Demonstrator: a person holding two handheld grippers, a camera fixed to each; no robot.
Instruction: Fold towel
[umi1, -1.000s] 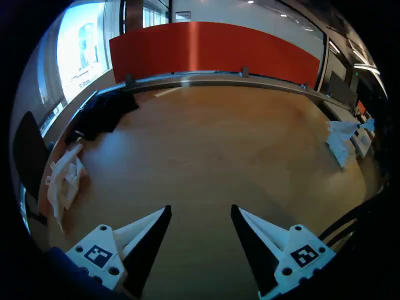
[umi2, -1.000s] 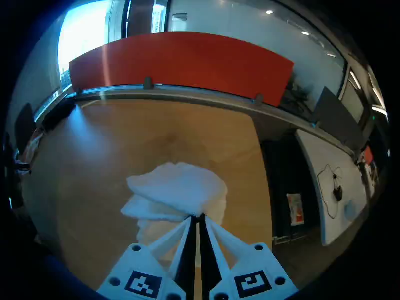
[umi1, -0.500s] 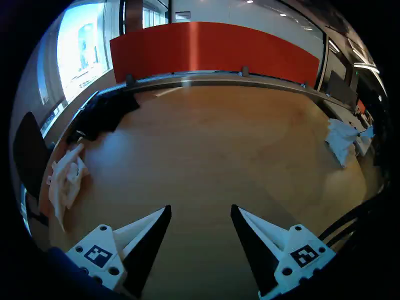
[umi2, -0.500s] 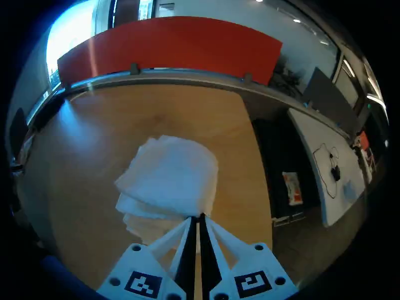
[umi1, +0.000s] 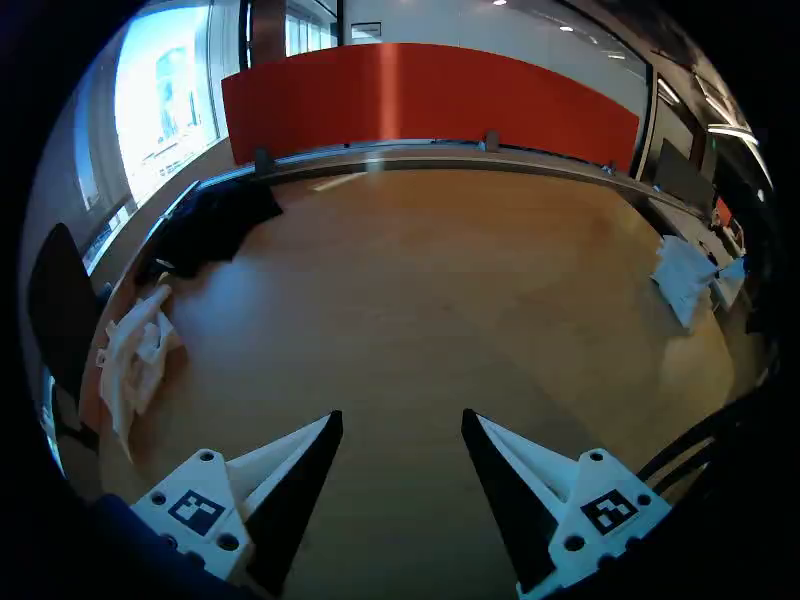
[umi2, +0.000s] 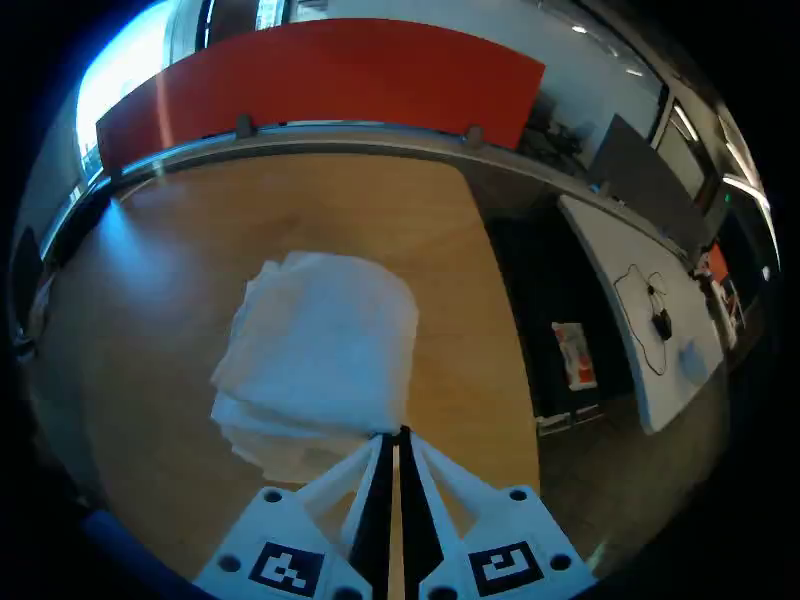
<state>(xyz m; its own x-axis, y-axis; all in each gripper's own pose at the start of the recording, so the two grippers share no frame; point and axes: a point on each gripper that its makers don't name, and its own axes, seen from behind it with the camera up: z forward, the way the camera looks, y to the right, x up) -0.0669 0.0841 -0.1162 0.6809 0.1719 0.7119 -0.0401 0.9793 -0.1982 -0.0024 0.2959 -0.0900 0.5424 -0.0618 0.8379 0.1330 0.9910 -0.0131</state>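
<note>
In the right gripper view a folded white towel (umi2: 320, 360) lies in a thick stack near the wooden table's right edge. My right gripper (umi2: 397, 440) is shut on the towel's near corner, its fingers pressed together. The same towel (umi1: 683, 280) appears far off at the right in the left gripper view, with the other gripper partly seen beside it. My left gripper (umi1: 400, 425) hovers low over bare wood, open with nothing between its fingers.
A crumpled white cloth (umi1: 130, 355) lies at the left edge of the wooden table (umi1: 420, 290), with a black garment (umi1: 210, 225) behind it. A red partition (umi1: 430, 95) runs along the far edge. Right of the table are the floor and a white desk (umi2: 640, 320).
The towel stack has flattened and stretched away from my right gripper, which tilted and shifted a little. My left gripper has stayed put and open.
</note>
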